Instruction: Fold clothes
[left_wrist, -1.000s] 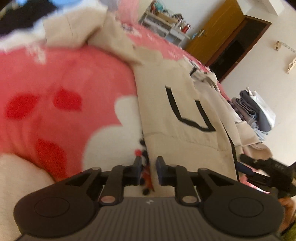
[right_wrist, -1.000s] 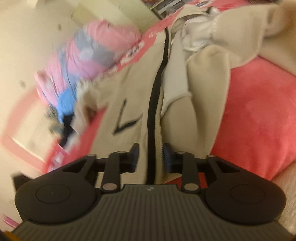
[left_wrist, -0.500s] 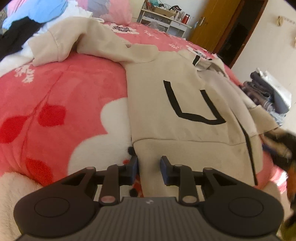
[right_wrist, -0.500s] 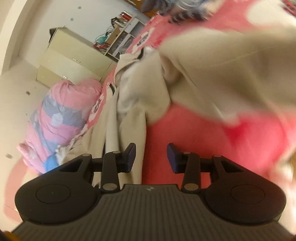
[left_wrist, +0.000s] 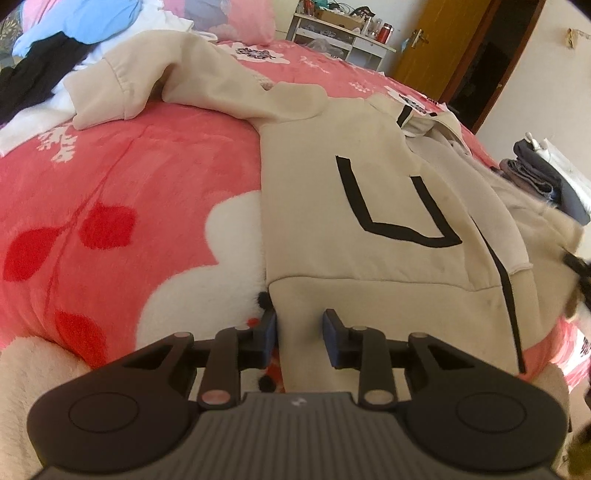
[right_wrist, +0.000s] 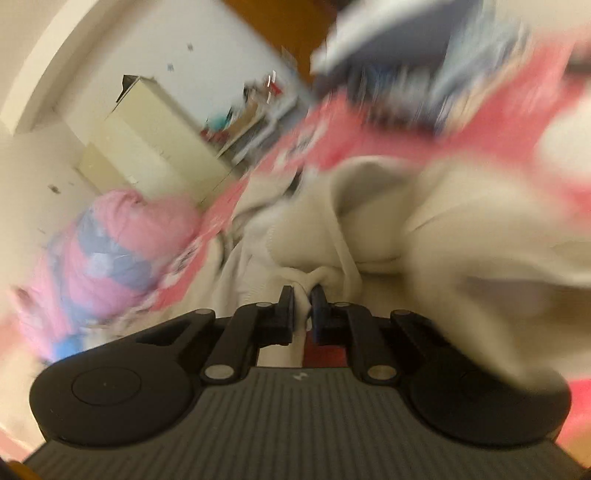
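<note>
Left wrist view is showing the beige fleece zip jacket with a black outlined pocket (left_wrist: 369, 206) lying spread, front up, on the pink floral bed blanket (left_wrist: 129, 177); the left hand-held gripper (left_wrist: 299, 338) is sitting with jaws apart astride the jacket's hem corner, clamping nothing; the right hand-held gripper (right_wrist: 302, 310) is pinching a fold of jacket cloth; soft, limp and light by the look, it is probably best taken at hem and sleeve edges.

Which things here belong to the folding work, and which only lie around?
In use: beige jacket, left gripper, right gripper.
Lying around: pink blanket, blue and black clothes, white shelf, grey clothes pile.
</note>
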